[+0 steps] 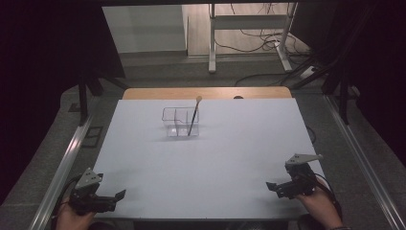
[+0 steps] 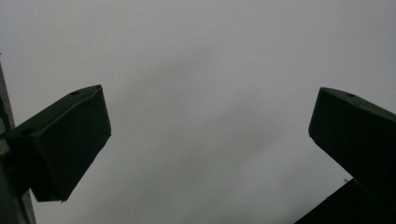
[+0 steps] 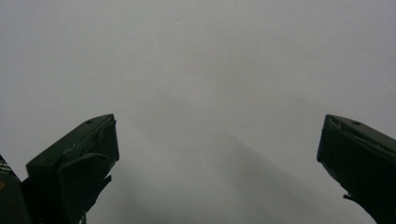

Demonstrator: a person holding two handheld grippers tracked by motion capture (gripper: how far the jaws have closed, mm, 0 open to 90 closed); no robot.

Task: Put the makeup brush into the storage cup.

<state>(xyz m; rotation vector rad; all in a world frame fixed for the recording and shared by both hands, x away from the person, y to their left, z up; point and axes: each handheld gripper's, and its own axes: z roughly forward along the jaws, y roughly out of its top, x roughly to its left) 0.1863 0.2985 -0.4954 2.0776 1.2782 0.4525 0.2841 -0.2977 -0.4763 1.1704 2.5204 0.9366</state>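
My left gripper and right gripper rest at the near corners of the worktop, fingers spread wide, holding nothing. Far off, mid-worktop, a thin brush leans in a clear divided box. The brush looks light, stiff and slippery; I would pinch its upper stem. The box seems light and may skid.
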